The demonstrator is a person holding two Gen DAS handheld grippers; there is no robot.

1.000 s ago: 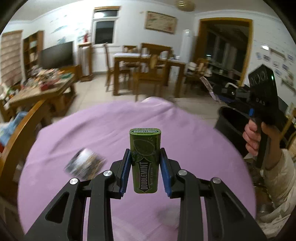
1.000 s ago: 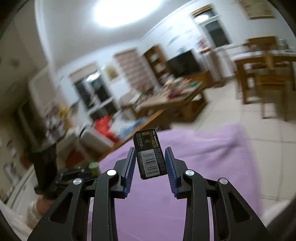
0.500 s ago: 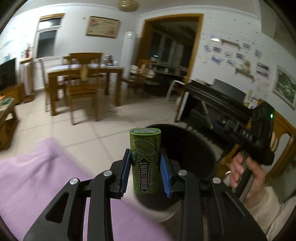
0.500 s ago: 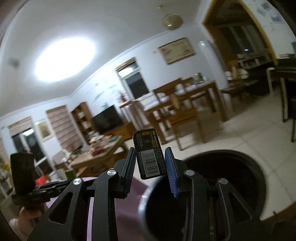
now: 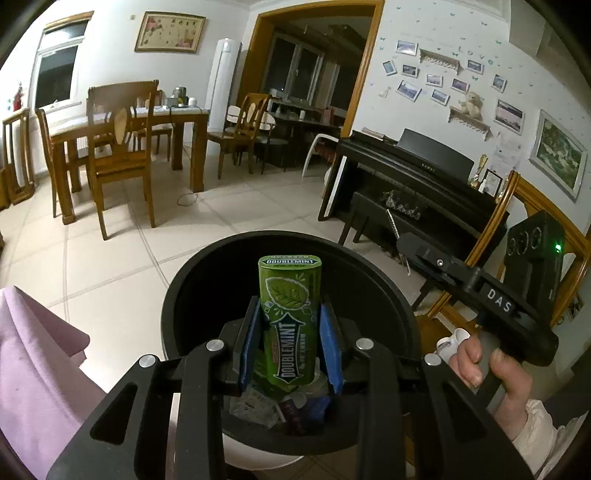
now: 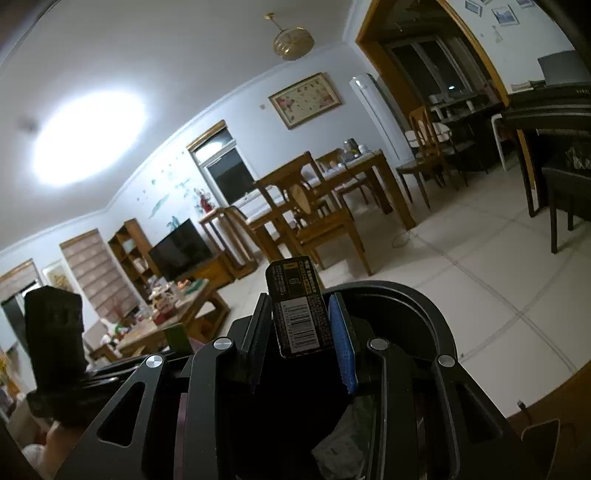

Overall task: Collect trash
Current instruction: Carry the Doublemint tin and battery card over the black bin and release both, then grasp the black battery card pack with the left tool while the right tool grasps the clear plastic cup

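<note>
Over the one black bin (image 5: 192,295): one green tin (image 5: 290,321) lettered DOUBLEMINT, upright, pinched in my left tongs (image 5: 290,347); one dark barcoded packet (image 6: 300,314), print unreadable, pinched in my right tongs (image 6: 303,332). In the bin: crumpled wrappers (image 5: 258,404).

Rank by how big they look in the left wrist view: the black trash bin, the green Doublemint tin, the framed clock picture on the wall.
1. Round black trash bin
2. Green Doublemint tin, enlarged by nearness to the camera
3. Framed clock picture, shrunk by distance
</note>
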